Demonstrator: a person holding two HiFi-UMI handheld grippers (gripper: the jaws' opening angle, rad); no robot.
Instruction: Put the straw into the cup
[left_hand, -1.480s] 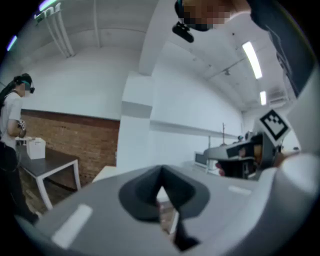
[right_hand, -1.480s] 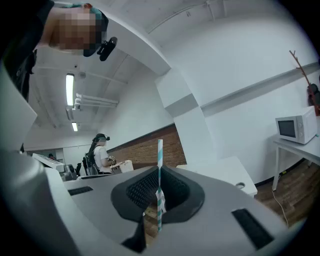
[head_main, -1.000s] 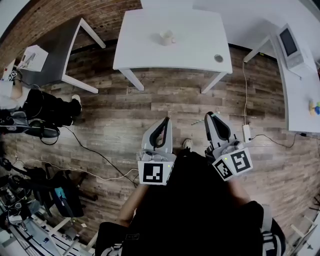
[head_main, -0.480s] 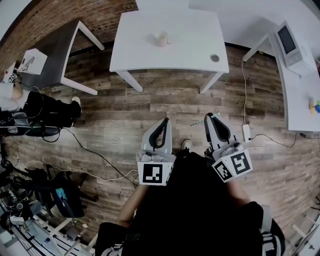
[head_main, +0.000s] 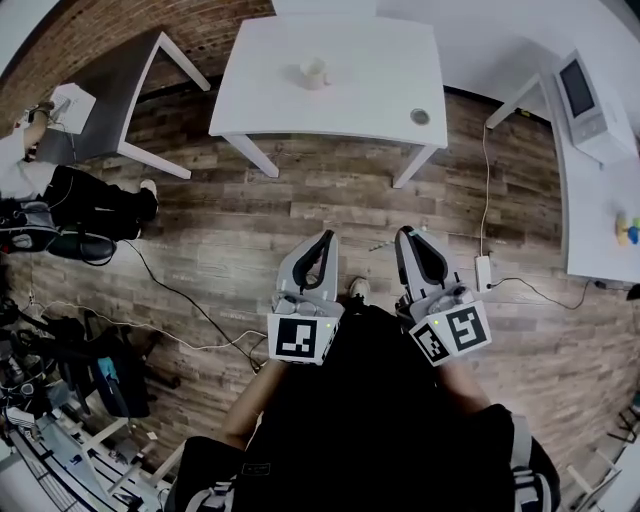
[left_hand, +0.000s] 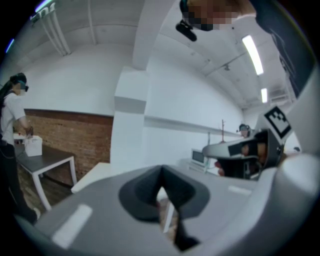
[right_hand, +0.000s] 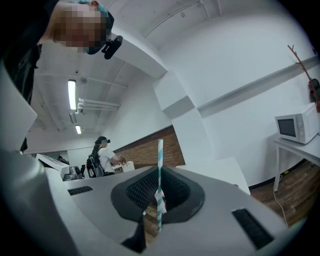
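A small white cup (head_main: 314, 73) stands on the white table (head_main: 380, 70) far ahead, across the wooden floor. My right gripper (head_main: 408, 236) is held low in front of my body, shut on a teal-and-white striped straw (right_hand: 160, 175). The straw stands upright between the jaws in the right gripper view. In the head view it pokes out to the left (head_main: 381, 246). My left gripper (head_main: 322, 240) is level with the right one, shut with nothing in it. Both grippers are well short of the table.
A small round object (head_main: 420, 116) lies at the table's right front corner. A grey table (head_main: 120, 90) and a person (head_main: 70, 200) are at the left. At the right, a microwave (head_main: 585, 95) sits on a white counter. Cables and a power strip (head_main: 482, 272) lie on the floor.
Both grippers have shifted slightly up and left in the head view, and the table and cup sit a little further left. The right gripper still holds the straw.
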